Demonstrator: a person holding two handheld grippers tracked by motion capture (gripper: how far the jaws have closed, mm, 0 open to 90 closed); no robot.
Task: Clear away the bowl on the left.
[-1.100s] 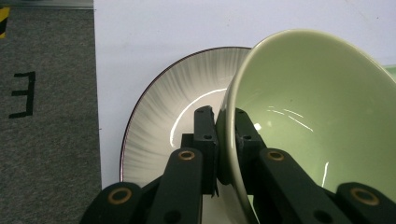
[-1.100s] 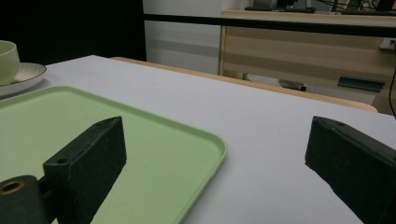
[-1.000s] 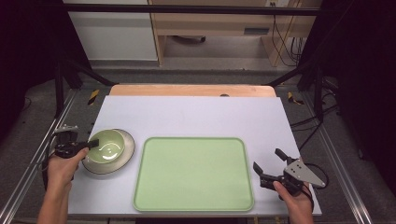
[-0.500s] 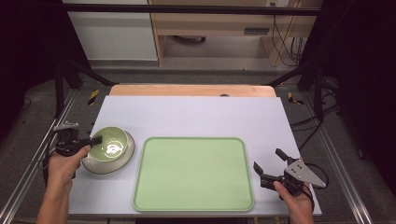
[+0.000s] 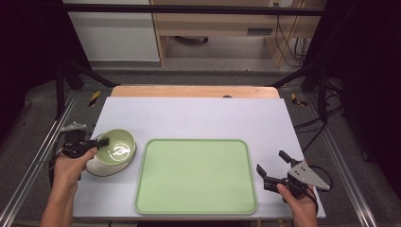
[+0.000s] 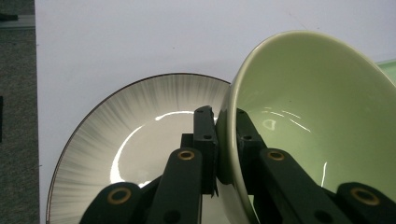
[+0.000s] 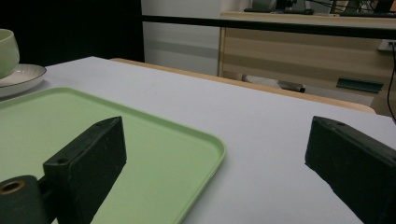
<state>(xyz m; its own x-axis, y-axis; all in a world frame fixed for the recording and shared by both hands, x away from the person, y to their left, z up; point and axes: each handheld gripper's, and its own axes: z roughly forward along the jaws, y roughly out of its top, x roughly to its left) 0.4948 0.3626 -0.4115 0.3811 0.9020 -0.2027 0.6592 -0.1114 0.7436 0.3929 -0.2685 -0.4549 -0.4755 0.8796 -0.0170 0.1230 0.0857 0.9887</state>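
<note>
Two tools: left tool (image 6: 226, 140) pinches the glossy green bowl's (image 6: 317, 116) rim, right tool (image 7: 215, 172) gapes wide, empty.

Grey carpet floor (image 5: 38, 118), white cabinet (image 5: 113, 33), wooden desk (image 5: 227, 23), dark surroundings

Glossy glazed bowl (image 6: 317, 116) and plate (image 6: 135, 135) — matt green plastic tray (image 5: 196, 176).
</note>
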